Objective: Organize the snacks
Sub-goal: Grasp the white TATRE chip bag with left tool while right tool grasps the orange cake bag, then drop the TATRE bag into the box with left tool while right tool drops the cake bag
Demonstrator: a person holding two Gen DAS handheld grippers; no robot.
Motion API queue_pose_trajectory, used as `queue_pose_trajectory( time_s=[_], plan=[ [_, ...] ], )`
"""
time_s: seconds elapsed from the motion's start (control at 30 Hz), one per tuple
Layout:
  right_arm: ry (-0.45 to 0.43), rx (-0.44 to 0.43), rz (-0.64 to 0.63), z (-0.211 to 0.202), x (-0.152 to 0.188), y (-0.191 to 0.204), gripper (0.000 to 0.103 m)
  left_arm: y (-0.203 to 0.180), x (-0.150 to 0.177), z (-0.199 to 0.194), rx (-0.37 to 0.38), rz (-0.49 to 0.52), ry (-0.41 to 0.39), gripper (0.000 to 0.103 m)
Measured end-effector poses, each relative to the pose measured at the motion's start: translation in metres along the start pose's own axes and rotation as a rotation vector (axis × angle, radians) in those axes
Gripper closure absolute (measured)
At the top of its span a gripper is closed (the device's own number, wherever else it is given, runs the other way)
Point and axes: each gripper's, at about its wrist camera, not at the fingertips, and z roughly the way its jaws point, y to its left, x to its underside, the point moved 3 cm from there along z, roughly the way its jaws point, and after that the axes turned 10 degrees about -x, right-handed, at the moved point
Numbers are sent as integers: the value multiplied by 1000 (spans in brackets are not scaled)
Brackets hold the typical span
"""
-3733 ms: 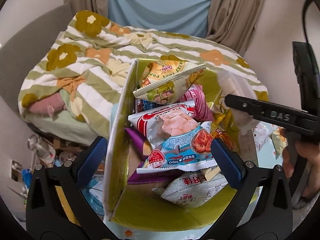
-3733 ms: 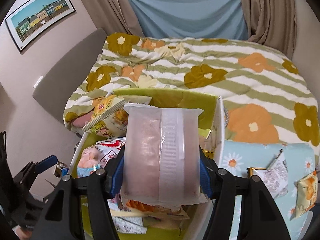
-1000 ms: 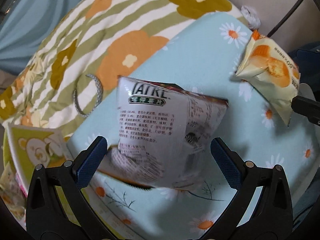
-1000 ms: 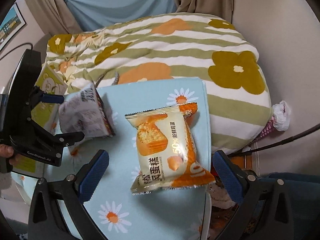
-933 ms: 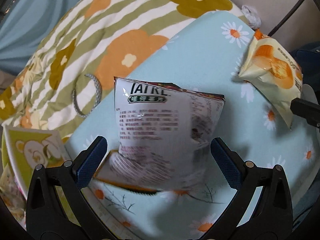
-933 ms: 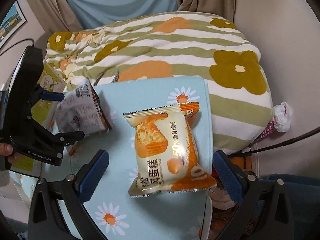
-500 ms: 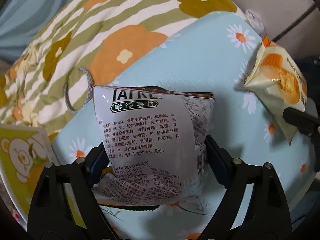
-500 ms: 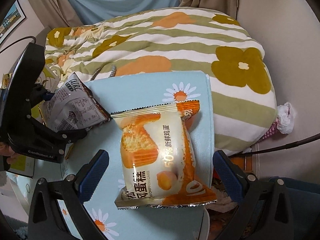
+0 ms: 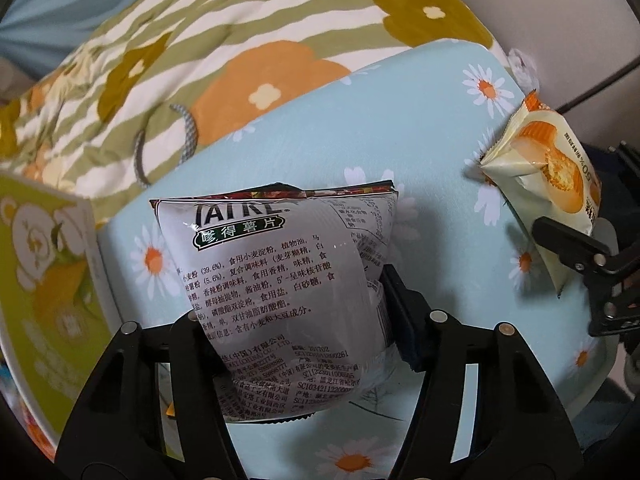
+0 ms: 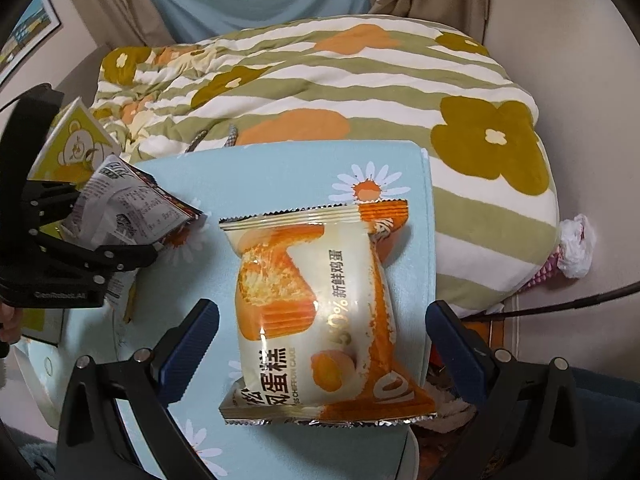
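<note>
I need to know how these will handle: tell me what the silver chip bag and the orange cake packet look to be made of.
Silver chip bag: apparently metallised plastic film, glossy; it shows bright glare spots and creases where the left gripper pinches it.
Orange cake packet: seemingly printed plastic film, glossy, with sheen, silvery serrated end seals and a puffed middle. It lies between the right gripper fingers, untouched.

glossy foil chip bag (image 9: 280, 300), matt cloth tabletop (image 9: 400, 128).

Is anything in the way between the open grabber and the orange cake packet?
No, nothing visible is. The chiffon cake packet lies flat on the daisy-print surface, and the right gripper already has one open finger on each side of it, with bare gaps between pads and wrapper.
</note>
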Motion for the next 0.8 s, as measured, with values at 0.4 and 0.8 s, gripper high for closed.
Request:
queue_pose_trajectory(
  time_s=[0.4, 0.8],
  plan=[
    [70, 7, -105, 14, 1, 8, 40, 12, 33, -36, 42, -201, -56, 43],
    [-11, -20, -124, -22, -10, 48, 44, 49, 65, -131, -8, -302, -250, 43]
  ],
)
